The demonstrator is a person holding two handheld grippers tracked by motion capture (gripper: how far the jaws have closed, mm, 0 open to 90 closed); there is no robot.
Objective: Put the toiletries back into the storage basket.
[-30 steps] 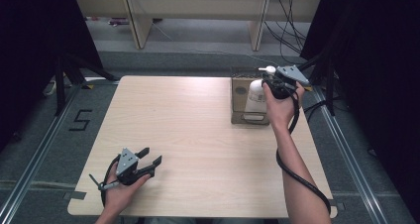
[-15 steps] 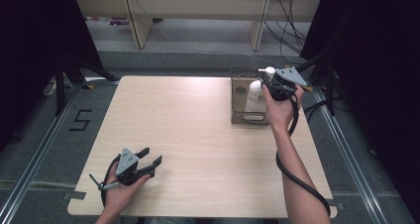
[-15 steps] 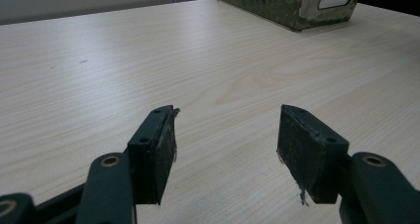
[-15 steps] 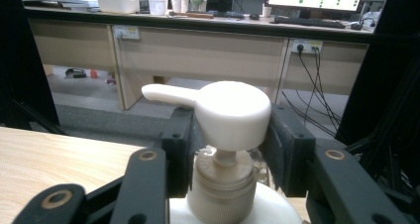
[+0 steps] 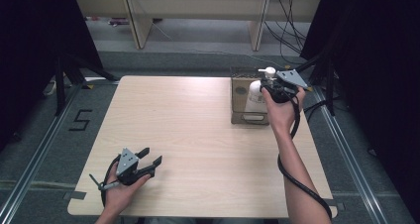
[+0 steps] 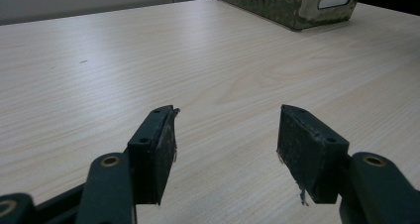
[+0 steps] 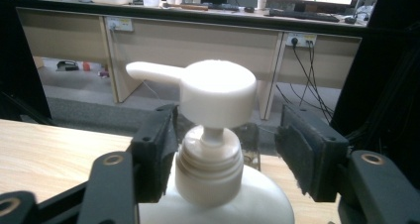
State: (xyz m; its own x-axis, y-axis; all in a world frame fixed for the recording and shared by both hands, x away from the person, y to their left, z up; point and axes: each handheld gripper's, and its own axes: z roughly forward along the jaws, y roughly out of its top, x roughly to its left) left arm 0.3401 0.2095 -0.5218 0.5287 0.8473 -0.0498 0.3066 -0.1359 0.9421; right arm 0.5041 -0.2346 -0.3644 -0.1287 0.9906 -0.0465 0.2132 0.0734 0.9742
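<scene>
Right tool (image 5: 271, 87), at the upper right of the high view, has its jaws spread on either side of the neck of a white pump bottle (image 5: 256, 96) that stands in a box (image 5: 239, 92) on the worktop (image 5: 198, 125). It looks like the grasp step: next the jaws must close squarely below the pump head (image 7: 218, 92), whose collar sits nearer the left jaw. Left tool (image 5: 143, 164) rests spread and empty at the lower left.
</scene>
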